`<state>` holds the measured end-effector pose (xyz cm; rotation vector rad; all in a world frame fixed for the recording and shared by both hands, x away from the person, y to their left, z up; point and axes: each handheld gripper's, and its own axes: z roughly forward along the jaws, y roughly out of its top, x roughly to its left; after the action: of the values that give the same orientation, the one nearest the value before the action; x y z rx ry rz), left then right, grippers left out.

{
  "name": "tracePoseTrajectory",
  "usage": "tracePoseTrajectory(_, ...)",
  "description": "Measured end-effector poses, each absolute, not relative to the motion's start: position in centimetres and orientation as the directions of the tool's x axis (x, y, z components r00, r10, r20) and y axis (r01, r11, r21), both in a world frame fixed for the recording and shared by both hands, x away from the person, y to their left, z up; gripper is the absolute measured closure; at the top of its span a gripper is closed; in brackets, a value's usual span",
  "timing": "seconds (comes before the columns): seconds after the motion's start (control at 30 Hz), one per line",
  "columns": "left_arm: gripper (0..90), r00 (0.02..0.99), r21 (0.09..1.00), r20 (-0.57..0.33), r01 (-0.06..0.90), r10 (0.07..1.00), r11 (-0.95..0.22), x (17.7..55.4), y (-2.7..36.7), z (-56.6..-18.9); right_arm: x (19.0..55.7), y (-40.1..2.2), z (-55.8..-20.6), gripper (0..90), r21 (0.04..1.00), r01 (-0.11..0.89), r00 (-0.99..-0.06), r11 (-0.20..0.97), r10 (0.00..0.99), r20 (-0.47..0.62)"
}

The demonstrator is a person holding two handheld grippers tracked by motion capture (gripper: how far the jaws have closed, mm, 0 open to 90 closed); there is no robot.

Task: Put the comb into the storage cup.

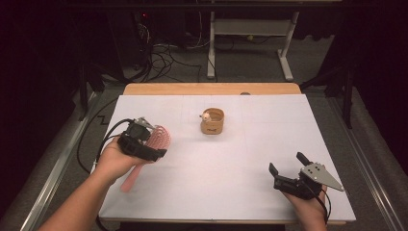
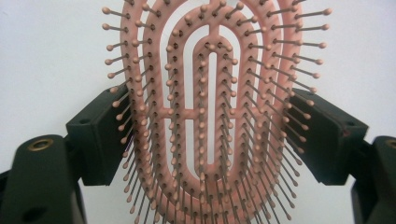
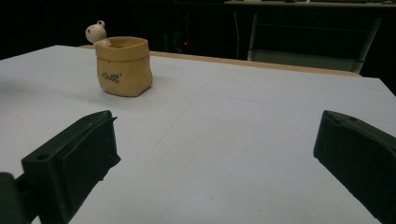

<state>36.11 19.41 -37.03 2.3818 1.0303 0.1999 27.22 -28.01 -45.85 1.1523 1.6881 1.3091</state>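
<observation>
Left gripper (image 1: 150,140) near the table's (image 1: 231,192) left edge, jaws clamped across the head of a pink vented plastic hairbrush (image 2: 212,112), handle slanting down toward the near edge. Right gripper (image 1: 287,168) rested by the near right corner, jaws apart, nothing between.

Pink plastic vented hairbrush (image 1: 155,140) clamped in my left gripper (image 1: 144,139), over the left part of the white table sheet (image 1: 231,159).

I see an oval, open-slotted head with concentric ribs, studded with thin grey pins tipped in small pink balls (image 2: 205,93). My left jaws press on its two long edges, so the head sits crosswise between them with the bristles facing the gripper's camera. From the high view the brush is tilted, its head up and toward the tan sack-shaped pot (image 1: 212,121), well apart from it to the left, with the straight pink handle (image 1: 131,180) slanting down to the sheet's near-left area.
</observation>
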Motion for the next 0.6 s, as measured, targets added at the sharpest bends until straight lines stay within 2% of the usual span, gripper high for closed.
tracePoseTrajectory(0.5, 20.1, 0.692, 0.647, -0.107, 0.594, 0.714, -0.479, 35.44, 19.79, -37.18, 27.16, -28.02, -45.81, 0.3, 0.970, 0.226, -0.358, 0.093, 0.934, -0.006)
tracePoseTrajectory(0.6, 20.1, 0.697, 0.680, -0.093, 0.566, 0.711, -0.467, 35.18, 20.00, -37.11, 27.18, -28.01, -45.83, 0.3, 0.969, 0.227, -0.357, 0.092, 0.934, -0.005)
